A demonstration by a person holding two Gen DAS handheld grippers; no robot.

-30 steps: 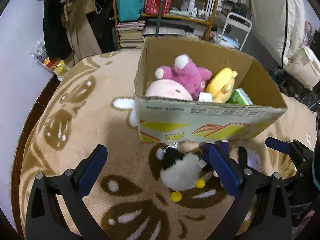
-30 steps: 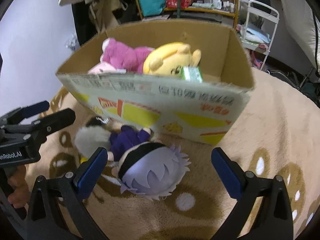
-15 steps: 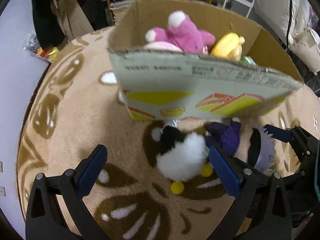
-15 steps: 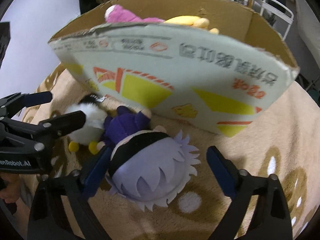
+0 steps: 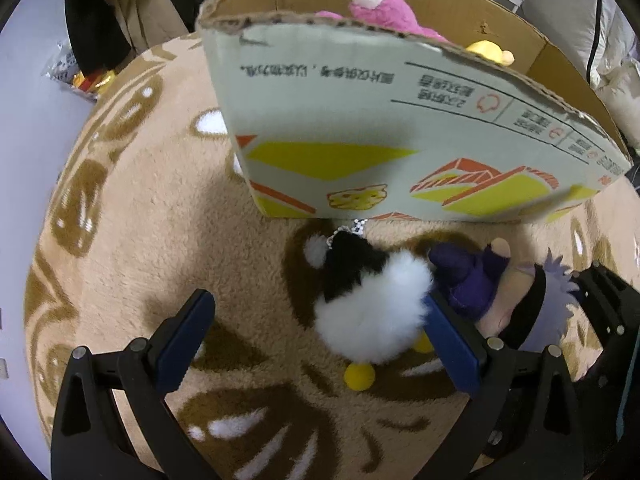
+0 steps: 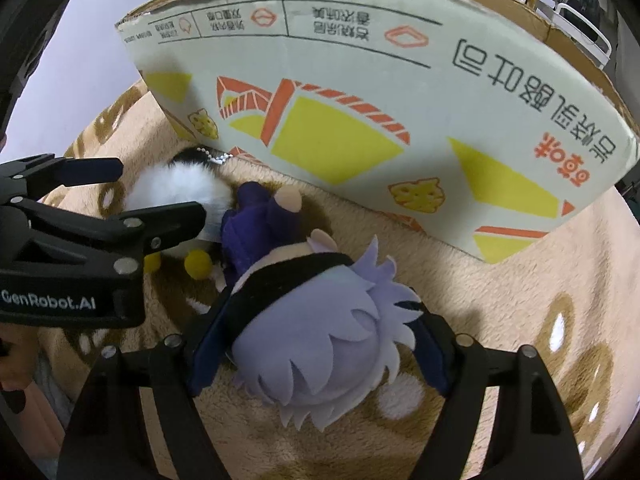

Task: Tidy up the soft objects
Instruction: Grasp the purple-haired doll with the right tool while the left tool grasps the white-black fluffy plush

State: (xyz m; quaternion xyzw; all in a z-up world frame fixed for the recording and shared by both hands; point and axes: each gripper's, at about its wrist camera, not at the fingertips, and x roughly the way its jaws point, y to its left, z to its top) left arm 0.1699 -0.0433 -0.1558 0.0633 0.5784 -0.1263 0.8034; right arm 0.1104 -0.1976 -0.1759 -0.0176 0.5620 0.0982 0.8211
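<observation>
A cardboard box (image 5: 360, 152) stands on the beige rug and holds a pink plush (image 5: 384, 16) and a yellow plush (image 5: 488, 50). In front of it lie a black-and-white fluffy plush (image 5: 368, 304) with yellow feet and a purple-haired doll (image 6: 320, 344) in dark clothes. My left gripper (image 5: 316, 340) is open, its right finger against the fluffy plush. My right gripper (image 6: 320, 356) is open, its fingers on either side of the doll's head. The doll also shows in the left wrist view (image 5: 500, 292), and the fluffy plush in the right wrist view (image 6: 180, 192).
The patterned beige and brown rug (image 5: 140, 200) covers the floor. Dark clothes (image 5: 100, 12) hang behind the box at the left. A white pillow or bedding (image 5: 600, 40) lies at the far right.
Both grippers have moved forward and down toward the toys. The right gripper's fingers now flank the doll's head; the left gripper's right finger reaches the fluffy plush.
</observation>
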